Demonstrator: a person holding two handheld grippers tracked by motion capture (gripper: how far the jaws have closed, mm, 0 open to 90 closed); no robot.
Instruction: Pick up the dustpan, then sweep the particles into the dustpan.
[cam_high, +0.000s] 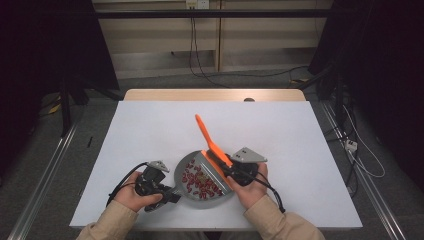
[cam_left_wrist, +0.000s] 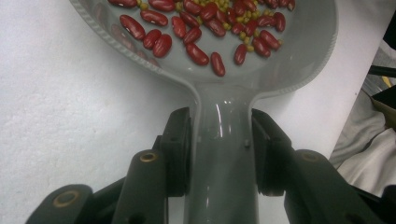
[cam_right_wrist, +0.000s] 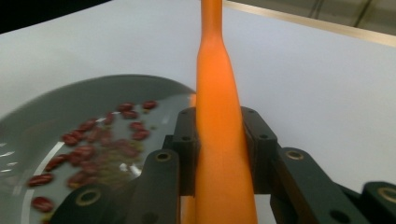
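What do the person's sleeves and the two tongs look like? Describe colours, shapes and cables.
Both sleeves are beige. The left tongs and right tongs are black with brass-coloured rivets, each topped by a grey three-cornered plate and trailing a black cable.

A laboratory-style recording station rather than a home or kitchen. A table (cam_high: 150, 130) with a plain white top stands alone on a grey floor (cam_high: 40, 165), flanked by metal floor rails (cam_high: 45, 175) and dark stand legs (cam_high: 65, 107). Black cables (cam_high: 200, 65) trail down from a wall socket (cam_high: 196, 4) across bare pale panelling (cam_high: 160, 40); dark curtains (cam_high: 30, 60) close off both sides.
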